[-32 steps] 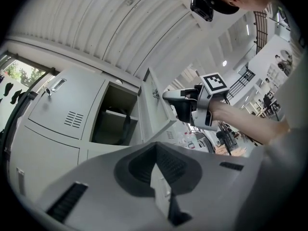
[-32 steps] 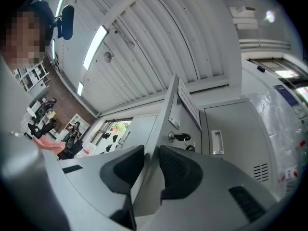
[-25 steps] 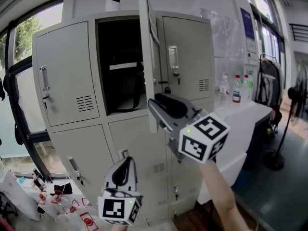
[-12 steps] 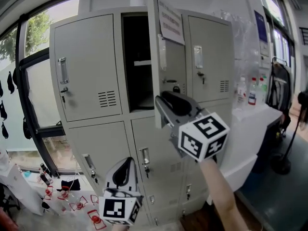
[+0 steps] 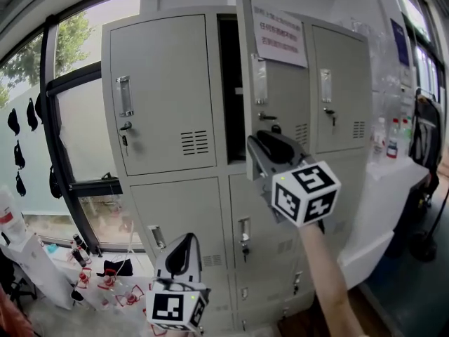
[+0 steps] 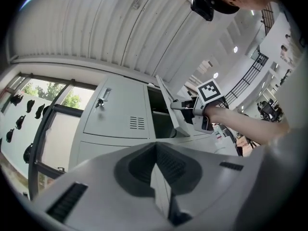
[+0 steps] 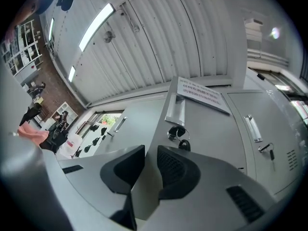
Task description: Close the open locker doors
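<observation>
Pinching: right tongs (image 7: 150, 153) clamp open locker door (image 5: 273, 97) edge | left tongs (image 6: 155, 150) pressed together, empty | room: grey lockers (image 5: 161, 97), window (image 5: 77, 83) left, white counter (image 5: 393, 181) with bottles (image 5: 393, 137) right

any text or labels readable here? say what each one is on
Notice on the open door: several printed lines, too blurred to read.
Blue poster on the right wall: too small to read.
Bottles at right: labels too small to read.
Marker cube: black-and-white pattern only, no words.
</observation>
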### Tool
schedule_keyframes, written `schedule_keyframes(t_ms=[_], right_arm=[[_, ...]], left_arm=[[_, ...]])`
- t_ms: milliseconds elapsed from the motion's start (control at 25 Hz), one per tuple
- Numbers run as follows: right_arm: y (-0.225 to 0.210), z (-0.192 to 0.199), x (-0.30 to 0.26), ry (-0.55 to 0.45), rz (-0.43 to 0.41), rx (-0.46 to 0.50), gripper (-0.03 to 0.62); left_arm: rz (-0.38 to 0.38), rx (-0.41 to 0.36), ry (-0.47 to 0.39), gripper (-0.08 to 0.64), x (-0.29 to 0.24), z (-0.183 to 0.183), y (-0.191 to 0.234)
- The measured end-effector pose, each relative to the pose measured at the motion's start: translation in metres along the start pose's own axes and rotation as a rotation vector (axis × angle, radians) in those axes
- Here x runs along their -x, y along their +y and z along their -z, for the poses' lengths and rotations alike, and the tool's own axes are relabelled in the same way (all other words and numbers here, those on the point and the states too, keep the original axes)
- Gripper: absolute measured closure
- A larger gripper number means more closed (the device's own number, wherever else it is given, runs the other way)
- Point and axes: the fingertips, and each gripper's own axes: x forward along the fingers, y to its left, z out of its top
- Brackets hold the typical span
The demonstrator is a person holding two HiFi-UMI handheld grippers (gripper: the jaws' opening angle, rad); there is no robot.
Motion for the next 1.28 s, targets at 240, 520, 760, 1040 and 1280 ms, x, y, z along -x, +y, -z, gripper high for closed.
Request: schedule_keyframes(t_ms=[240, 520, 760, 1040, 1280], right_arm=[[0.002, 0.019, -0.038, 0.034, 0.031, 0.013, 0.512], [-0.046, 0.055, -0.064, 0.123, 0.196, 0.029, 0.552], [-0.072, 0.091, -0.065, 0.183, 0.182, -0.069, 0.552], [-0.073, 0.090, -0.064, 0.165, 0.189, -0.078, 0.554], [-0.074, 0.090, -0.064, 0.160, 0.184, -0.095, 0.552]], left_arm=[[-0.057, -0.001, 0.018, 0.555, 0.007, 0.013, 0.042], [-0.103, 0.044, 0.034, 0.555, 0.009, 0.034, 0.077], [-0.100, 0.059, 0.037, 0.555, -0.002, 0.047, 0.082], [-0.092, 0.072, 0.043, 0.555, -0.010, 0.049, 0.078], [-0.081, 0.058, 0.035, 0.555, -0.011, 0.045, 0.074]])
